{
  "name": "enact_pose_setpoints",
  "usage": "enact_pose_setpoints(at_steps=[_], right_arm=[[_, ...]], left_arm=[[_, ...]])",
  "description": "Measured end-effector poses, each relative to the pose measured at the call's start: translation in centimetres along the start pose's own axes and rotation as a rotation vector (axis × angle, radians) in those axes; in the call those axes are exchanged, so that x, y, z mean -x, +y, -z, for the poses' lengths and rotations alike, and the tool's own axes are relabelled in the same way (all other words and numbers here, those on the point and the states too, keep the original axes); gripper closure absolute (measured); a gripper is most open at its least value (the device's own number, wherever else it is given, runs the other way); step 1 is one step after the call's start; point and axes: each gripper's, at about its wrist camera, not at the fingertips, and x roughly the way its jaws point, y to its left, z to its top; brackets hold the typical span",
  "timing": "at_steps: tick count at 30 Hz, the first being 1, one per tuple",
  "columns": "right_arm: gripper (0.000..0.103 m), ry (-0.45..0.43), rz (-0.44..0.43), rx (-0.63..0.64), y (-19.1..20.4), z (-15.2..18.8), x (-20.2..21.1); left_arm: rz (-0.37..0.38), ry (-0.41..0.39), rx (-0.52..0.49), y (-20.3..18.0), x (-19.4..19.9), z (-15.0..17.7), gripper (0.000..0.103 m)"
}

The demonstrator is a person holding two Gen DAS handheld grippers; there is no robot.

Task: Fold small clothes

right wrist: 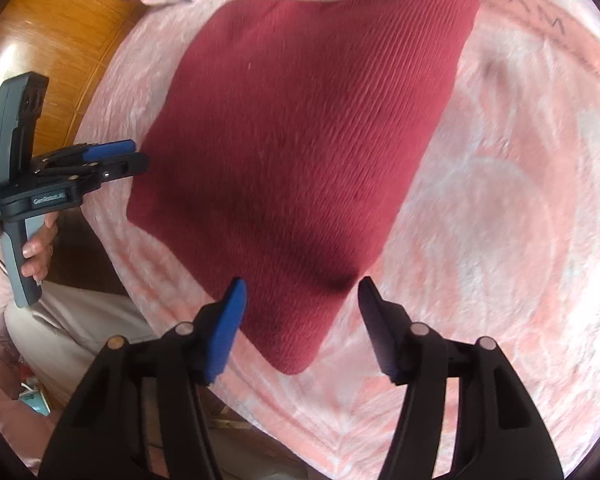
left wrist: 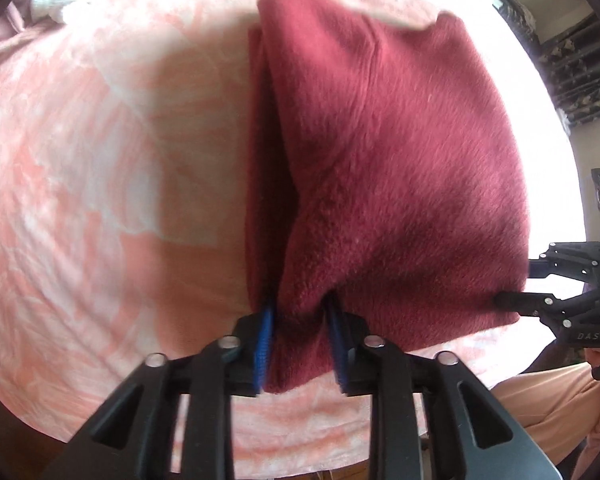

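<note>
The dark red knit garment (right wrist: 292,152) lies folded on the pink blanket (right wrist: 500,220), long axis running away from the person. The left tool (left wrist: 300,332) straddles its near left edge, half open. The right tool (right wrist: 302,320), open and empty, hovers over the near corner.

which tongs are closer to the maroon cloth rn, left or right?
Left. The left tongs have the maroon cloth bunched between their pads at its near edge. The right tongs sit open, straddling its corner without touching it.
</note>
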Motion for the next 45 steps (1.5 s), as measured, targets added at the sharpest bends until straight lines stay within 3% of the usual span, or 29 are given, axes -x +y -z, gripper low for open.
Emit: enact_pose_setpoints(at_steps=[1,2,3,5,8,11,15,19,21,23,25,27,28,30,33,36,39,42,45], right_arm=[[0.041,-0.026,-0.032,-0.042,-0.8,-0.8,0.7],[0.041,-0.051,-0.050,-0.077,-1.5,-1.5,1.2],[0.040,-0.067,-0.039,-0.093,-1.9,-2.4,1.5],[0.033,-0.088,0.020,-0.094,-2.5,-3.2,1.6],[0.033,-0.078,0.038,-0.114,-3.8,-4.5,0.6],[0.031,-0.046,0.039,-0.119,-5.0,-5.2,-0.5],[0.026,-0.032,-0.007,-0.131,-5.1,-6.1,-2.1],[0.023,-0.015,-0.045,-0.162,-4.9,-6.3,-3.6],[0.023,-0.008,-0.094,-0.202,-5.4,-6.1,-4.0],[0.030,-0.008,-0.132,-0.228,-5.5,-6.0,-4.2],[0.042,-0.022,-0.135,-0.212,-5.3,-5.8,-3.7],[0.054,-0.041,-0.135,-0.181,-4.9,-5.4,-2.8],[0.060,-0.051,-0.133,-0.159,-4.6,-5.3,-2.2],[0.064,-0.071,-0.137,-0.130,-4.3,-5.2,-0.8],[0.064,-0.106,-0.138,-0.135,-5.4,-4.9,2.0],[0.064,-0.173,-0.146,-0.189,-8.3,-4.5,5.5],[0.064,-0.226,-0.102,-0.212,-11.2,-3.6,7.9],[0.062,-0.225,-0.029,-0.259,-14.1,-2.6,7.0],[0.051,-0.213,0.019,-0.303,-16.1,-1.6,5.2]], left_arm=[[-0.003,-0.059,0.011,0.3,1.4,-0.3,0.043],[-0.006,-0.131,0.024,0.7,2.6,-0.7,0.022],[-0.019,-0.197,0.036,1.0,3.6,-1.2,0.015],[-0.024,-0.246,0.054,1.6,4.1,-2.9,0.015],[0.037,-0.177,0.072,2.1,2.2,-5.8,0.015],[0.039,-0.136,0.076,1.1,0.5,-7.7,0.015],[0.085,-0.095,0.067,0.6,-1.9,-8.3,0.009],[0.205,-0.037,0.075,0.6,-4.2,-8.9,0.006],[0.246,-0.009,0.079,0.2,-5.2,-8.9,0.003],[0.251,-0.012,0.047,-0.3,-5.4,-8.8,0.003],[0.282,0.000,0.013,-0.7,-5.6,-8.8,0.006],[0.318,0.001,-0.002,-1.0,-5.7,-8.7,0.028],[0.342,0.004,0.002,-1.1,-5.5,-8.6,0.034],[0.369,0.010,0.025,-1.0,-5.1,-8.2,0.049],[0.365,-0.008,0.056,-1.7,-4.3,-8.1,0.056],[0.375,-0.042,0.055,-4.2,-2.7,-8.2,0.059],[0.405,-0.067,0.065,-7.5,-1.8,-9.3,0.059],[0.411,-0.083,0.024,-10.9,-2.2,-11.4,0.059],[0.364,-0.084,-0.033,-14.0,-4.4,-13.7,0.056]])
